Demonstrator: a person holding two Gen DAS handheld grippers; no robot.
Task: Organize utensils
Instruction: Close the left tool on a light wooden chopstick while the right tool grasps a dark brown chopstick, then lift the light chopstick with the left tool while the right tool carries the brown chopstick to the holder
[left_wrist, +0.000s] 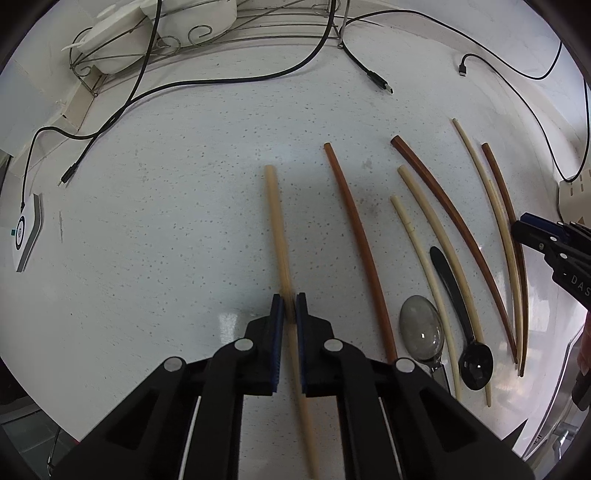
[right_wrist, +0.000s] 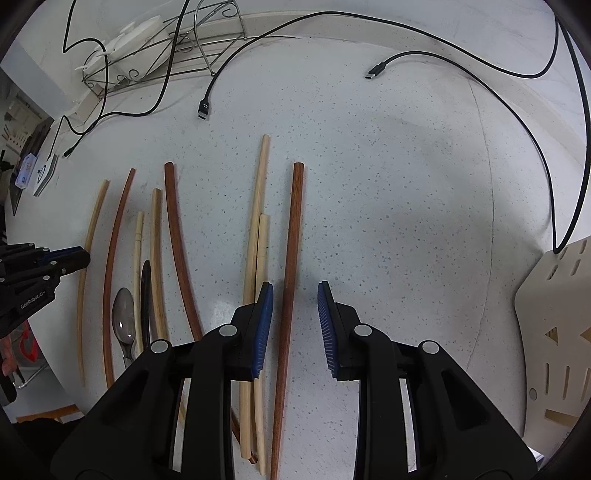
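**Utensil sort on the speckled countertop: partly laid out, not grouped**

Item 1. Countertop (left_wrist: 155, 229): white, speckled, carrying all the utensils. Loose black cables (left_wrist: 207, 83) and a wire dish rack (left_wrist: 207, 35) sit along its far edge; a perforated beige holder (right_wrist: 554, 332) stands at its right edge.

Item 2. Progress, as judged: chopsticks lie lengthwise in a rough row, pale and brown ones interleaved, so sorting by kind looks unfinished. Nothing is seen to be in the beige holder. A pale chopstick (left_wrist: 279, 236) and a brown chopstick (left_wrist: 360, 251) lie apart toward the middle. Nearer the right edge is the denser cluster, with a clear spoon (left_wrist: 421, 328) and a black spoon (left_wrist: 474, 363) lying among the sticks, bowls toward the near edge. Spoons are not yet separated from chopsticks.

Item 3. Left gripper (left_wrist: 290, 306): jaws pressed nearly together, pinching the pale chopstick partway along its length; the stick runs on between the fingers toward the near edge. Whether it is lifted off the surface cannot be told.

Item 4. Right gripper (right_wrist: 295, 295): jaws spread wide, holding nothing. A dark brown chopstick (right_wrist: 293, 258) lies between the fingers, closer to the left pad; contact cannot be confirmed. Two pale chopsticks (right_wrist: 256, 251) lie just beside it on the left.
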